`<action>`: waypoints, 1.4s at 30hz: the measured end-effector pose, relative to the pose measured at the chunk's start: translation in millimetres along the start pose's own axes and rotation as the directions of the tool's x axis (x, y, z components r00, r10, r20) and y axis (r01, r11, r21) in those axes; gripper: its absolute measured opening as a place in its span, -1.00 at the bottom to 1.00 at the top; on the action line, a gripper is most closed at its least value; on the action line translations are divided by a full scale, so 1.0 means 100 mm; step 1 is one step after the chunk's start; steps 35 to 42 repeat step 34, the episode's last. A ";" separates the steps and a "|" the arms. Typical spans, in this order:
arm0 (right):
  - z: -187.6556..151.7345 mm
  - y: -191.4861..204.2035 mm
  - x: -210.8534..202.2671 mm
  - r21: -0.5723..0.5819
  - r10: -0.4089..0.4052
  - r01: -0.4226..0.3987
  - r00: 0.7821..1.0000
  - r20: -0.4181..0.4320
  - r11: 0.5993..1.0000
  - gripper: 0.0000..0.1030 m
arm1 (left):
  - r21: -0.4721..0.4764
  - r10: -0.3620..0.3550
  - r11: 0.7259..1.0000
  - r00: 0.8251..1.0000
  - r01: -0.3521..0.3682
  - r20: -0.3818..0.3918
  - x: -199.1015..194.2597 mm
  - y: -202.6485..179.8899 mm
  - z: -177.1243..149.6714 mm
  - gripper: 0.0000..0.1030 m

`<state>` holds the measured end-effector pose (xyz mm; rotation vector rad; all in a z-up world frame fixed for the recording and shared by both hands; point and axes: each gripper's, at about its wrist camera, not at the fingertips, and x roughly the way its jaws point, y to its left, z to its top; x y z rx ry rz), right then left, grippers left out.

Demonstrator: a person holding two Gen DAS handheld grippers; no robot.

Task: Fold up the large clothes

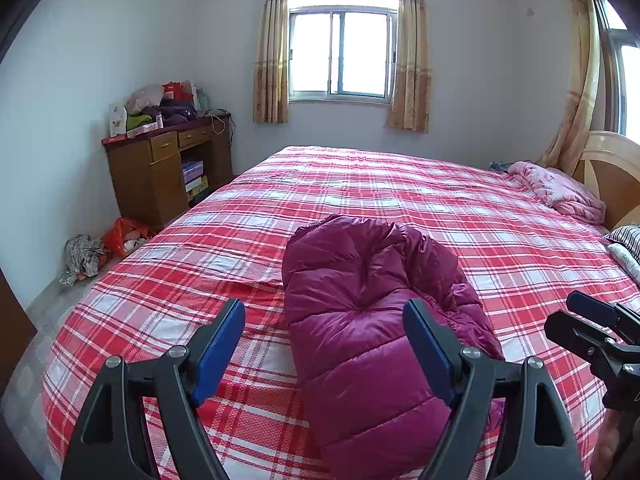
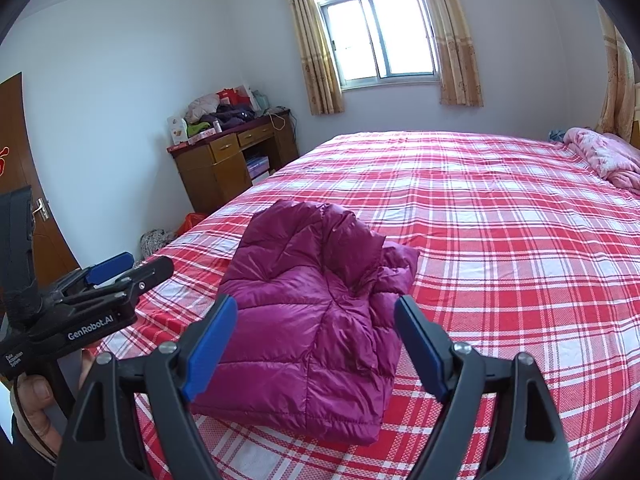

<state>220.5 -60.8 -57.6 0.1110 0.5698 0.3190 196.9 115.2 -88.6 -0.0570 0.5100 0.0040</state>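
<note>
Both grippers, left (image 1: 324, 328) and right (image 2: 316, 328), hover with jaws spread wide and empty above the folded magenta jacket (image 2: 316, 320) on the plaid bed (image 2: 500, 240). Only the right view shows the brown door (image 2: 20, 168), while only the left shows a striped pillow (image 1: 628, 238). The desk (image 1: 160, 176) cubby holds stacked boxes (image 1: 194, 178).

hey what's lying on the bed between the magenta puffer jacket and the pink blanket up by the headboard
Nothing: in the right wrist view, only bare red plaid bedspread stretches between the magenta jacket and the pink blanket. The left wrist view agrees.
</note>
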 end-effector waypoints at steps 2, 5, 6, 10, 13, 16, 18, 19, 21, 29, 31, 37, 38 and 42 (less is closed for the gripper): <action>0.00 0.00 -0.01 -0.001 -0.001 0.001 1.000 0.003 1.000 0.68 | 0.000 -0.007 1.000 1.000 0.007 0.001 0.00 0.00 0.00 0.58; 0.00 0.00 0.00 -0.002 0.001 -0.001 1.000 0.002 1.000 0.68 | 0.008 -0.001 1.000 1.000 0.001 0.003 0.00 -0.02 0.00 0.58; 0.00 0.00 0.00 -0.003 0.001 -0.001 1.000 0.002 1.000 0.68 | 0.009 0.001 1.000 1.000 -0.001 0.004 0.00 -0.02 0.00 0.58; -0.01 0.00 0.00 -0.003 0.002 -0.002 1.000 0.004 1.000 0.68 | 0.007 -0.002 1.000 1.000 0.002 -0.010 0.03 -0.02 -0.01 0.58; -0.01 0.01 0.00 -0.002 0.002 -0.002 1.000 0.005 1.000 0.68 | 0.001 -0.003 1.000 1.000 0.003 -0.015 0.05 -0.01 -0.02 0.58; -0.01 0.01 0.00 -0.002 0.003 -0.003 1.000 0.007 1.000 0.68 | -0.003 -0.002 1.000 1.000 0.002 -0.017 0.05 0.00 -0.02 0.58; -0.01 0.02 -0.01 -0.003 0.004 -0.004 1.000 0.008 1.000 0.68 | -0.005 -0.003 1.000 1.000 0.002 -0.021 0.06 0.01 -0.02 0.58; -0.01 0.02 -0.01 -0.003 0.004 -0.004 1.000 0.008 1.000 0.68 | -0.007 -0.005 1.000 1.000 0.005 -0.023 0.06 0.02 -0.02 0.58; -0.01 0.02 -0.01 -0.005 0.004 -0.003 1.000 0.009 1.000 0.69 | -0.011 -0.005 1.000 1.000 0.005 -0.026 0.06 0.03 -0.02 0.58; -0.02 0.03 0.00 -0.011 0.006 -0.006 1.000 0.003 1.000 0.70 | 0.006 0.015 1.000 1.000 -0.015 -0.015 0.08 0.03 -0.05 0.60; -0.04 0.04 0.00 -0.012 0.006 -0.006 1.000 0.000 1.000 0.70 | 0.019 0.025 1.000 1.000 -0.025 -0.001 0.07 0.01 -0.06 0.60; -0.05 0.02 -0.02 -0.009 0.007 -0.007 1.000 -0.001 1.000 0.70 | 0.025 0.025 0.999 1.000 -0.025 0.009 0.05 0.00 -0.05 0.60; -0.05 0.02 -0.02 -0.009 0.007 -0.007 1.000 -0.001 1.000 0.70 | 0.025 0.025 0.999 1.000 -0.025 0.009 0.05 0.00 -0.05 0.60; -0.05 0.02 -0.02 -0.009 0.007 -0.007 1.000 -0.001 1.000 0.70 | 0.025 0.025 0.999 1.000 -0.025 0.009 0.05 0.00 -0.05 0.60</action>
